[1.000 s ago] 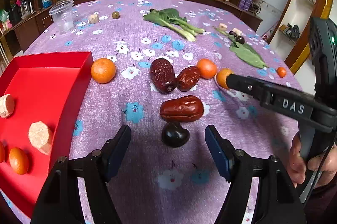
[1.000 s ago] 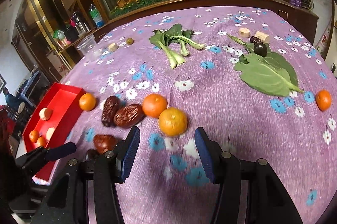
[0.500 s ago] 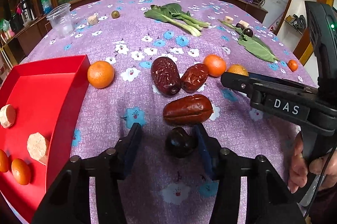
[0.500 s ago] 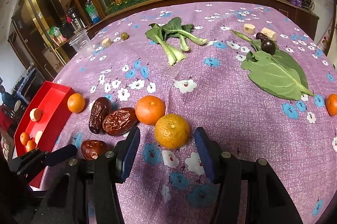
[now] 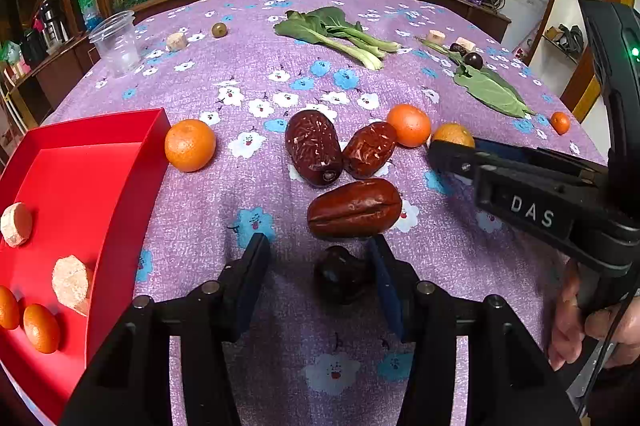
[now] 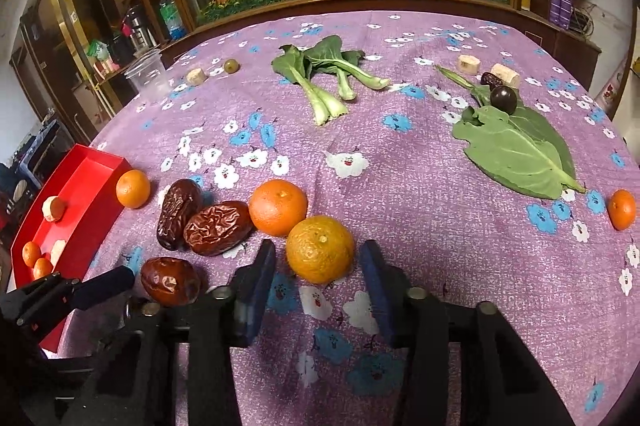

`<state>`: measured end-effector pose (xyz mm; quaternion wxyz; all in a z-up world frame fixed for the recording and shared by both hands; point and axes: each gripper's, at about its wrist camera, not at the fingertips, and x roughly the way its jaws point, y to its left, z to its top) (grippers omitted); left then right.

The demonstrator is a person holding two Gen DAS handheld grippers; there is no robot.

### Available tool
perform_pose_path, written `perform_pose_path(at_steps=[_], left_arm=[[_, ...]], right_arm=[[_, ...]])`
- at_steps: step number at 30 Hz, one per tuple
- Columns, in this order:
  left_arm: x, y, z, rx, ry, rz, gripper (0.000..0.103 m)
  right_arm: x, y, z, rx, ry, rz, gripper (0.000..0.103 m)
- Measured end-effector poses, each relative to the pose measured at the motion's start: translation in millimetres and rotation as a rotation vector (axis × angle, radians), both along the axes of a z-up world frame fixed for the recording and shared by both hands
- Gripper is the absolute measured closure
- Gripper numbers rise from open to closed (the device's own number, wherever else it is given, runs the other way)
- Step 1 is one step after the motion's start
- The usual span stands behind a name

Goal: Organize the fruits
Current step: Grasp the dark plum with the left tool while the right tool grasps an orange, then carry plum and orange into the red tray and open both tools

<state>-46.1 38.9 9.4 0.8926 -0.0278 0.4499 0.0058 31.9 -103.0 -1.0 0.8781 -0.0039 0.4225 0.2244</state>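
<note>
My left gripper [image 5: 318, 272] is open around a small dark fruit [image 5: 340, 274] on the purple cloth; the fruit lies against the right finger. Three red dates [image 5: 354, 208] lie just beyond it. My right gripper [image 6: 318, 272] is open, with an orange mandarin [image 6: 320, 250] between its fingertips. A second mandarin [image 6: 278, 207] touches it. The red tray [image 5: 92, 162] at the left holds small oranges [image 5: 40, 328] and pale cut pieces [image 5: 70, 284]. Another mandarin [image 5: 190, 145] sits next to the tray.
Bok choy [image 6: 320, 82], a green leaf [image 6: 516, 150], a dark round fruit [image 6: 503, 99], pale cut pieces [image 6: 468, 64] and a small orange [image 6: 622, 209] lie farther back and right. A clear plastic cup [image 5: 116, 44] stands at the far left. A planter rims the table's far edge.
My left gripper has narrowed and moved forward around the dark fruit. My right gripper has advanced until the mandarin sits between its fingertips.
</note>
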Motion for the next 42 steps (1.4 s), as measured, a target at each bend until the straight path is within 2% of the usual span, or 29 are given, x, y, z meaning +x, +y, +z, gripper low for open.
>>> perform_pose_path(at_steps=[1,2,3,17,25,28,35,42], left_arm=[[-1,1,1,-0.012,-0.005,-0.004,0.070],[-2,2,2,-0.037,-0.009,-0.013,0.077],[-3,3,2,-0.053,-0.010,-0.016,0.080],[-35,20,16,-0.112,-0.063,0.055,0.080],[-52,32,37,-0.145,-0.125,0.082,0.079],[-61,42,46,-0.152,-0.151,0.103,0.079],[-79,79,59,-0.180,-0.200,0.185,0.079],[-114,148,71,-0.232,-0.280,0.358,0.079]], right_arm=[[1,-1,0,0.004,0.002,0.000,0.068],[1,-2,0,0.009,0.003,0.000,0.068],[1,-2,0,0.011,0.003,0.001,0.068],[0,-11,3,0.046,-0.009,-0.023,0.068],[-2,-20,9,0.079,-0.048,-0.050,0.068],[-7,-21,17,0.074,-0.096,-0.067,0.068],[-38,-21,41,0.160,-0.108,-0.072,0.068],[-79,26,57,0.187,-0.101,0.070,0.068]])
